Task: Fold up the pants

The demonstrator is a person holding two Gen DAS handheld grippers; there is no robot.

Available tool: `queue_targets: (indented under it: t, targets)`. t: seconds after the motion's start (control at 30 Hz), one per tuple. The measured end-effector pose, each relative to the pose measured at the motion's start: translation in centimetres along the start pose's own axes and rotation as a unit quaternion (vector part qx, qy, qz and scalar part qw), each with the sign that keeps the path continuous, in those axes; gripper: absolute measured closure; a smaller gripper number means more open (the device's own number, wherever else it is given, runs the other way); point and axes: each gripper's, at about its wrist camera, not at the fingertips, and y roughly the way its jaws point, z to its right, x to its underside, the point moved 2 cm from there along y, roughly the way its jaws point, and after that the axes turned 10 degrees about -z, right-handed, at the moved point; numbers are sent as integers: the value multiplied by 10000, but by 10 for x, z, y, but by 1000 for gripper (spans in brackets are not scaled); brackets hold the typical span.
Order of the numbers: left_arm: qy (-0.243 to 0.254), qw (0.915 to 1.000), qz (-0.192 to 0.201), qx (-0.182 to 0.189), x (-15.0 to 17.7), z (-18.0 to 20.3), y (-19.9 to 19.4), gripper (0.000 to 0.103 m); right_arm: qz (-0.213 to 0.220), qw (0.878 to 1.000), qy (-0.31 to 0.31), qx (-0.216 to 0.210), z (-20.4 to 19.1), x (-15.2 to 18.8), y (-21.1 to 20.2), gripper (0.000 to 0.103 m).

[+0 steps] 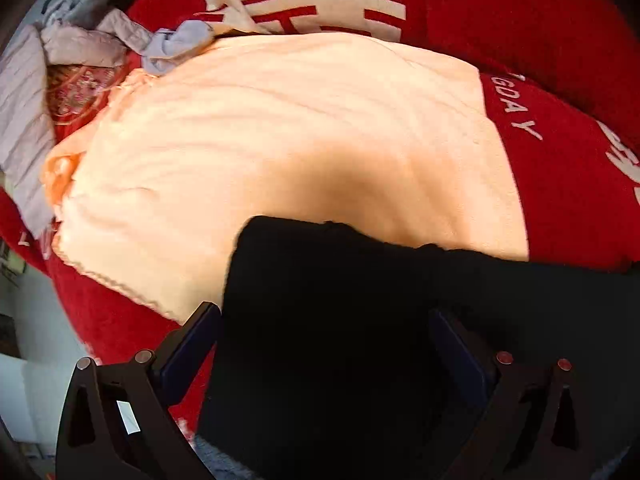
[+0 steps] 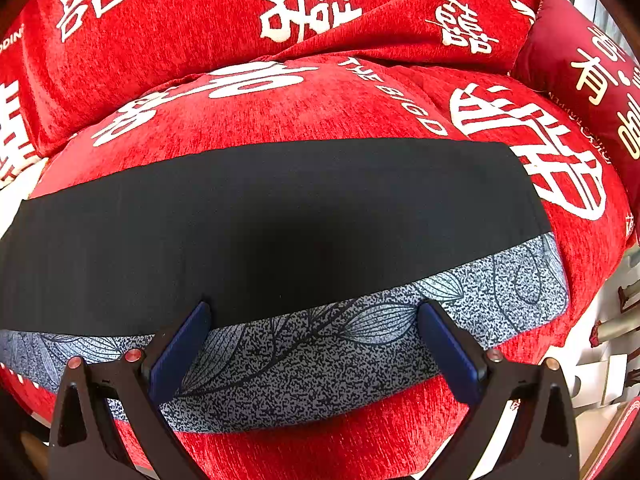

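Black pants (image 2: 272, 216) lying flat as a long smooth band across the red sofa cover (image 2: 280, 112), over a grey patterned cloth (image 2: 320, 360). Looks partly folded, lengthwise done; crosswise folds probably left. Right gripper (image 2: 314, 344) wide open, empty, at the near edge. Left gripper (image 1: 324, 340) spread around black fabric, not visibly clamping.

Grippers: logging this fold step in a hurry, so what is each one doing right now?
Left gripper: jaws wide apart, black pants lying between them, not clamped.
Right gripper: open, holding nothing, over the patterned grey cloth.
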Motion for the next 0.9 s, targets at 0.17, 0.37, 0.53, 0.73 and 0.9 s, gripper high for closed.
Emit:
queue_targets:
  t: [0.17, 0.37, 0.53, 0.73, 0.9]
  targets:
    - [-49, 9996, 225, 191, 36, -8, -31, 0, 5, 10000, 11, -9, 0, 0, 0, 0]
    - [-127, 9999, -5, 111, 78, -23, -7, 0, 1, 10000, -18, -39, 3, -1, 0, 0]
    - [-193, 9995, -259, -45, 79, -30, -16, 0, -182, 9997, 50, -147, 14, -1, -6, 0]
    - [900, 9945, 11, 528, 93, 67, -71, 0, 40, 9966, 803, -194, 86, 25, -35, 0]
    - [2148, 9680, -242, 1273, 124, 205, -101, 0, -51, 9881, 1497, -363, 154, 44, -39, 0]
